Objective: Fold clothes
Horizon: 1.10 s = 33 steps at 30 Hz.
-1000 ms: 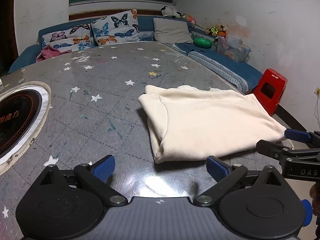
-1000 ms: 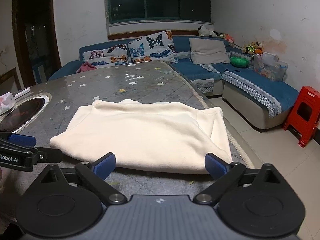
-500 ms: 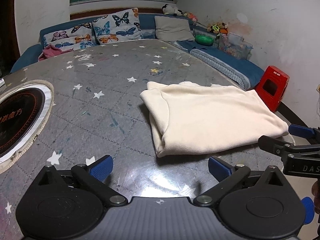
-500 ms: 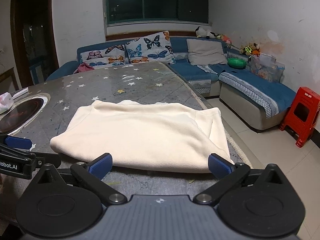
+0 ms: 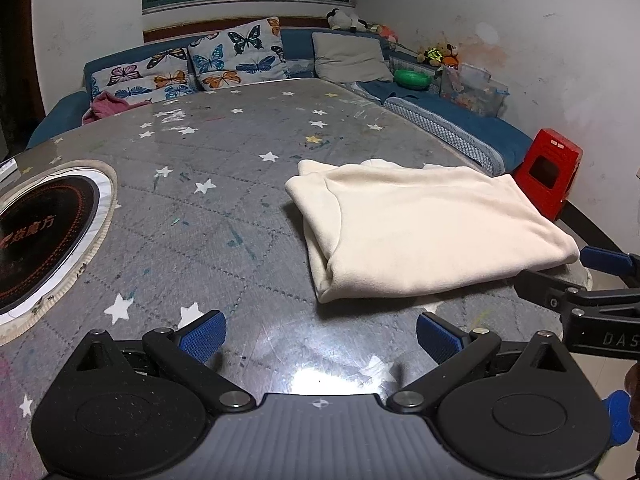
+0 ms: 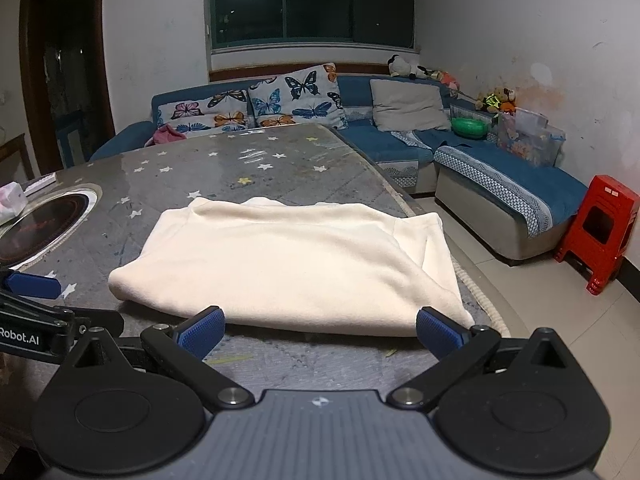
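A cream garment (image 5: 424, 228) lies folded in a rectangle on the grey star-patterned table (image 5: 224, 200), near its right edge. It also shows in the right wrist view (image 6: 288, 264). My left gripper (image 5: 320, 338) is open and empty, hovering over bare table just short of the garment's near left corner. My right gripper (image 6: 318, 330) is open and empty at the garment's near edge, its fingertips (image 6: 438, 334) close to the cloth. Each gripper shows in the other's view: the right one (image 5: 600, 292) at the garment's right corner, the left one (image 6: 32, 300) left of it.
A round black induction hob (image 5: 36, 236) is set into the table at the left. A blue corner sofa (image 6: 400, 148) with butterfly pillows (image 6: 296, 100) stands behind. A red plastic stool (image 6: 600, 228) stands on the floor at the right. The table edge (image 6: 480, 296) curves by the garment.
Both grippers have drawn back a little and risen, away from the garment. The garment has not moved. Both stay open.
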Each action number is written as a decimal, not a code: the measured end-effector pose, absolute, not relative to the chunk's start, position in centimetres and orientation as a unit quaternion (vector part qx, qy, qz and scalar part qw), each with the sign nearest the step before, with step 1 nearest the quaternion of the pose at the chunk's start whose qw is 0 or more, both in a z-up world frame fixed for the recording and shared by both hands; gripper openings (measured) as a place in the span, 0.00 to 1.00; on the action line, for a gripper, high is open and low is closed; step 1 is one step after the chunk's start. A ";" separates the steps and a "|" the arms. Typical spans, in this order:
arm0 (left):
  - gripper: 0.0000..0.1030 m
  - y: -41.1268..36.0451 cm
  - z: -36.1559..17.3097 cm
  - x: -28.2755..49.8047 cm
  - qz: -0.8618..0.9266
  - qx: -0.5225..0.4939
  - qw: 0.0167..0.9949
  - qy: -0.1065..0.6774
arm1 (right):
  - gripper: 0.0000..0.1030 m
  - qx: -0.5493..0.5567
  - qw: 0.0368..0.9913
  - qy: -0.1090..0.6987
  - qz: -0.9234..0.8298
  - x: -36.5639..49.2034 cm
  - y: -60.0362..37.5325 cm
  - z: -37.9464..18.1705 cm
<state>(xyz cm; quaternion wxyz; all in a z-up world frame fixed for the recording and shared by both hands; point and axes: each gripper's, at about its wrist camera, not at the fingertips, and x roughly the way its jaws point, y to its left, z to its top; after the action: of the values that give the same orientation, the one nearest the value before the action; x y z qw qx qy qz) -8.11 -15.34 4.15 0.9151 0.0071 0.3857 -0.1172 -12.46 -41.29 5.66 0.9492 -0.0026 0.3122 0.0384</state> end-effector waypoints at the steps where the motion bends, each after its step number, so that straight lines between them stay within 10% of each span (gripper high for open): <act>1: 1.00 -15.3 4.2 -8.2 -0.117 0.007 0.915 0.385 | 1.00 -0.003 0.950 0.311 0.037 -12.6 -41.2 5.7; 33: 1.00 -14.6 4.5 -10.2 -0.107 0.006 0.920 0.376 | 1.00 -0.007 0.951 0.306 0.041 -14.9 -39.5 6.0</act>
<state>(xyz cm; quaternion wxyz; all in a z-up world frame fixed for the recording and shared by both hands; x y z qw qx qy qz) -10.25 -14.60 4.48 0.9203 0.0058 0.3762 -0.1074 -14.94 -39.54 5.96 0.9511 -0.0071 0.3060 0.0414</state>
